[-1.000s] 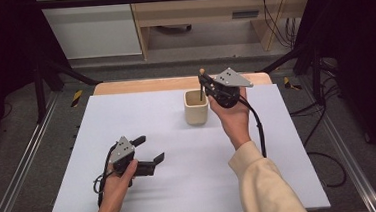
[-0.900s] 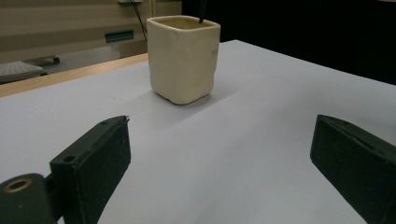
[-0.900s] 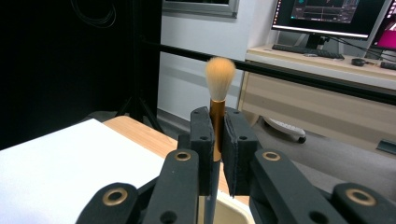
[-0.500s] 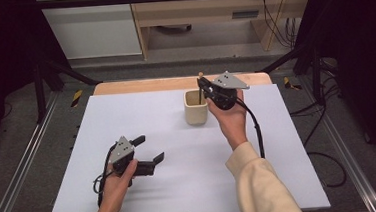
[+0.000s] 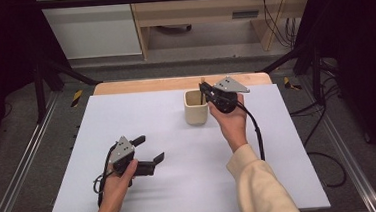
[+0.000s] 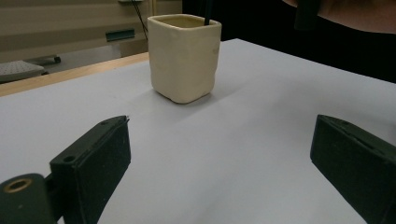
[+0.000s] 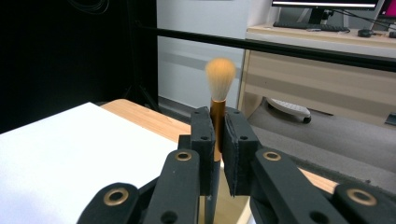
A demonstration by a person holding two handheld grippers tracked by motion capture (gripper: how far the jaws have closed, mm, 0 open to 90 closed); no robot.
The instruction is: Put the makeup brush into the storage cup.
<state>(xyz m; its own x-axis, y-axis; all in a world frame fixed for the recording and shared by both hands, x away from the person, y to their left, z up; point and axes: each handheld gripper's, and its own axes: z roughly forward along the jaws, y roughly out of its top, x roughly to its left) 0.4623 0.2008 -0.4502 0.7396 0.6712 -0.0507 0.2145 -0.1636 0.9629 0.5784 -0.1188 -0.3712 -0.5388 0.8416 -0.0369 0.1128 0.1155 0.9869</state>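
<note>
Lowered since the earlier frame: right gripper [image 5: 204,91], clamped on an upright makeup brush [image 7: 219,93], handle end dipping into the cream cup [image 5: 195,107]. Resting on the white table [image 5: 279,144]: left gripper [image 5: 149,149], jaws wide, empty.

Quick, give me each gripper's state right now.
Left gripper: open, holding nothing, fingers spread above the table.
Right gripper: closed on the brush, over the cup.
</note>
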